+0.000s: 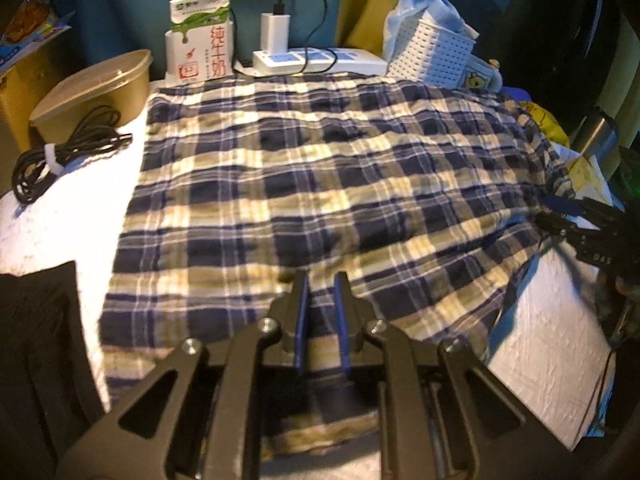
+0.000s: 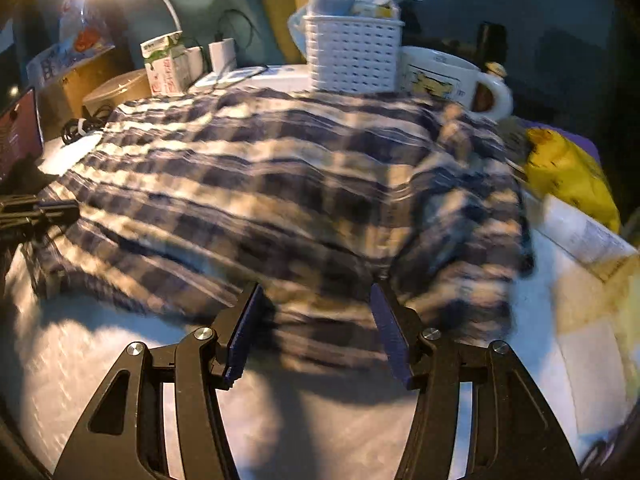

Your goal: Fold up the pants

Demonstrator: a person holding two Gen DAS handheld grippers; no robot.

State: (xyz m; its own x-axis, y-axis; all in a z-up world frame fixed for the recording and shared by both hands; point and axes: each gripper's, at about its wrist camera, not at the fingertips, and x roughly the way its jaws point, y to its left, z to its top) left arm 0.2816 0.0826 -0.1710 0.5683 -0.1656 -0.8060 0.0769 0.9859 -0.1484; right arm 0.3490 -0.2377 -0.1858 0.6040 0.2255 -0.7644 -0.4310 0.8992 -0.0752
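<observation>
Beside table [image 1: 52, 216] edge, plaid pants [image 1: 320, 184]

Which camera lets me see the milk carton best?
The left wrist view. There the milk carton stands sharp and well lit at the back of the table, beside the white charger, and its red print shows clearly. In the right wrist view the carton is smaller, off to the left and blurred, so its print cannot be read.
</observation>
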